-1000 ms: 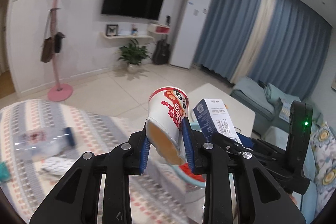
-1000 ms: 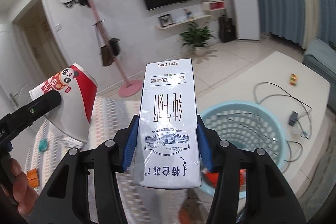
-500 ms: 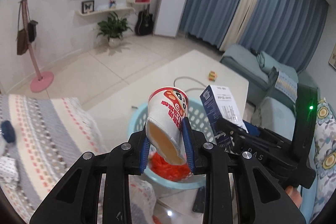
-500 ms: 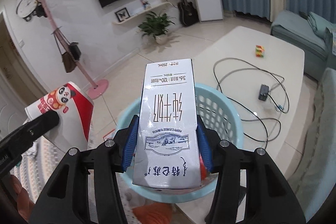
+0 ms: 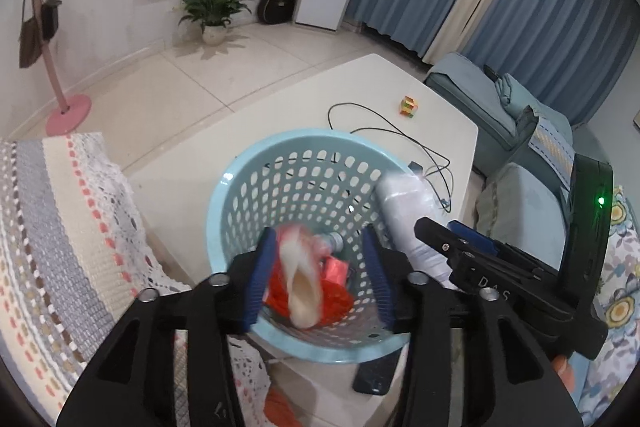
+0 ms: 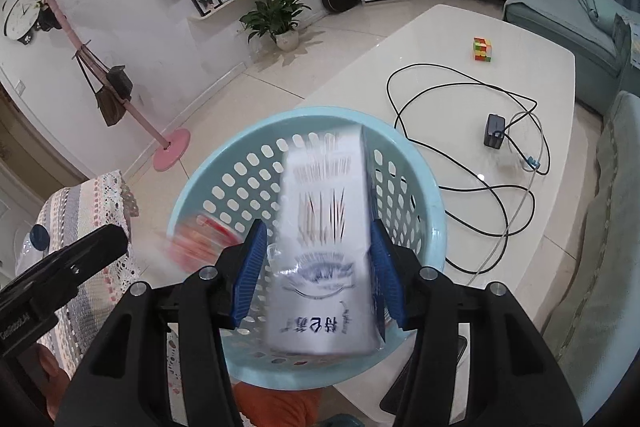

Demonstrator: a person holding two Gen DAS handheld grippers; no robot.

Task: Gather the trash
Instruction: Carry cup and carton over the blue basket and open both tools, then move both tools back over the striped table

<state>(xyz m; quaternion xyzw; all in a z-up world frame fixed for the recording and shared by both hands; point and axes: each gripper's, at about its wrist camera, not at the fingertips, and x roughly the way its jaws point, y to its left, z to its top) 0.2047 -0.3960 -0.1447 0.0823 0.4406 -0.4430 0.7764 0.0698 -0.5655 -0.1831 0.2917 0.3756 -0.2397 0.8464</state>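
both claws are spread wide right over the blue basket point(image 5: 224, 187): left gripper point(image 5: 320, 279) has the noodle cup point(image 5: 300, 279) blurred between its pads, right gripper point(image 6: 316, 271) the milk carton point(image 6: 324, 247), long axis pointing away from the claw into the basket. Neither looks clamped. Carton print's smeared, unreadable

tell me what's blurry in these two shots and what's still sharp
Left wrist view: the noodle cup is motion-smeared between the open fingers, the basket sharp. Right wrist view: the milk carton streaks, the cable stays crisp.
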